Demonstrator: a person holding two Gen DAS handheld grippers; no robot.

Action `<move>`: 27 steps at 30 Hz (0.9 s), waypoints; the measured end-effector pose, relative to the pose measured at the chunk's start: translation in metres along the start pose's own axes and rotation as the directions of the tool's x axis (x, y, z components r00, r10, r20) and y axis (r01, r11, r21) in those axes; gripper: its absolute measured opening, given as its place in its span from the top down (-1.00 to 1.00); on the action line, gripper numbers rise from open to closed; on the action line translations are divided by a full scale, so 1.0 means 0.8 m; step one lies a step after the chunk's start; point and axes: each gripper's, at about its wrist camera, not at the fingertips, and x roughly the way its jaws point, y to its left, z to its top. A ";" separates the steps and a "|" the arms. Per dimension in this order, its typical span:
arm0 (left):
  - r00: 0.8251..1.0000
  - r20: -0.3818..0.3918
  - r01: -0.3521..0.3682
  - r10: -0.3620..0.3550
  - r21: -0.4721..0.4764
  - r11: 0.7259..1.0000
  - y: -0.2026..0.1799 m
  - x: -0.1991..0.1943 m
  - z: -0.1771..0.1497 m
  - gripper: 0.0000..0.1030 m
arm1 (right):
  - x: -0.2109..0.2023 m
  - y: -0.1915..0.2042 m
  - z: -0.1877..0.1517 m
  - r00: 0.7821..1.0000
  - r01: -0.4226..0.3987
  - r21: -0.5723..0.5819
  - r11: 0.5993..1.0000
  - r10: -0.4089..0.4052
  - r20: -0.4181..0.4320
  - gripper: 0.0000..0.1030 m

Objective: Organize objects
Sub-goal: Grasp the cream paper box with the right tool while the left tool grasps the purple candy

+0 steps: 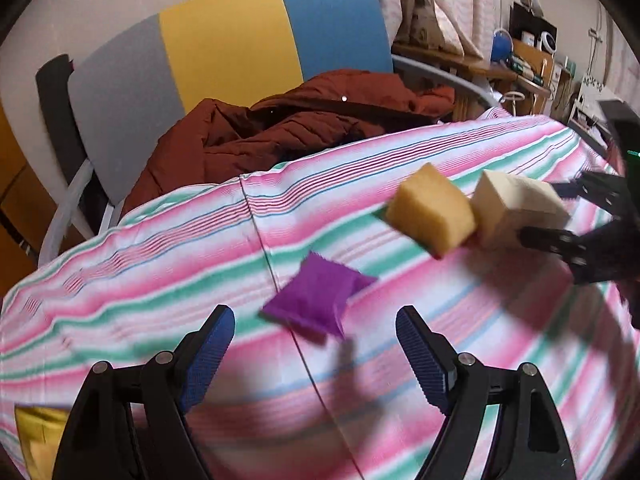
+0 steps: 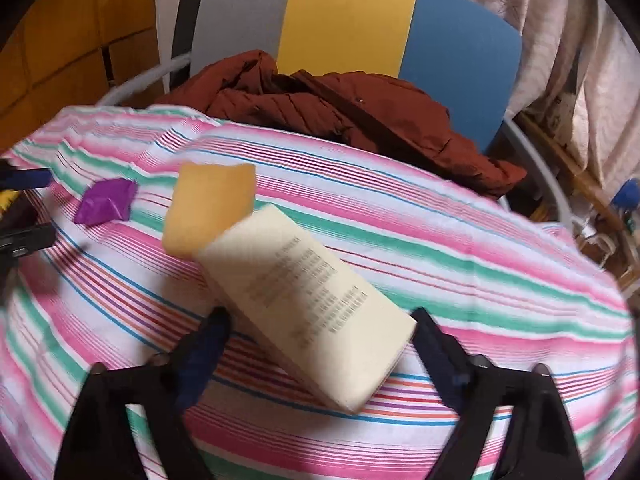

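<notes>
left gripper (image 1: 316, 332): jaws wide, empty, purple packet (image 1: 320, 304) at 12 o'clock | right gripper (image 2: 320, 334): jaws straddle cream box (image 2: 304, 296), grip unclear

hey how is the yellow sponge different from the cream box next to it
The yellow sponge is plain, soft-looking foam; the cream box is longer, hard-edged, with printed text on one face. The box lies between the right gripper fingers; the sponge lies beyond them. Both rest on the striped cloth, touching.

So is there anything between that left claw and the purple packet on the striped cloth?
Nothing visible. The left gripper hangs open with the purple packet just beyond its fingertips; only bare striped cloth lies between them.
</notes>
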 end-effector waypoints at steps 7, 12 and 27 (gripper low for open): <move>0.998 -0.027 0.048 -0.049 -0.028 0.998 0.006 0.034 0.008 -0.64 | -0.007 -0.011 -0.027 0.997 -0.070 0.195 0.978 0.060 0.056 -0.15; 0.999 -0.025 0.036 -0.037 -0.013 0.999 -0.005 0.048 0.002 -0.59 | -0.019 -0.001 -0.046 0.992 -0.087 0.313 0.946 0.054 0.112 -0.05; 0.998 0.068 0.014 -0.004 -0.135 0.991 -0.011 0.017 -0.036 0.00 | -0.049 0.071 -0.080 0.976 -0.126 0.428 0.895 0.035 0.213 -0.05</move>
